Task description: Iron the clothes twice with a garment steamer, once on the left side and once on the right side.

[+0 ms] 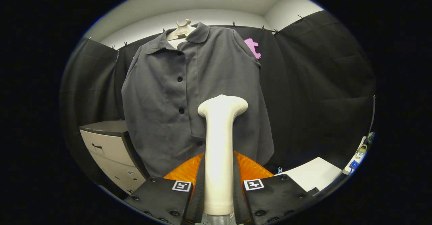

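A dark grey button-up shirt [202,90] hangs on a pale hanger [181,30] against the booth's black wall. A white garment steamer [219,144] stands upright between my fingers, its wide head [222,105] raised in front of the shirt's lower middle, right of the button line. My gripper [218,184] is shut on the steamer's handle, both fingers pressing its sides. I cannot tell whether the head touches the cloth.
A pale drawer cabinet [108,150] with a dark top stands left of the shirt's hem. A white table surface [314,174] lies to the right, with a power strip [356,157] beyond it near the wall.
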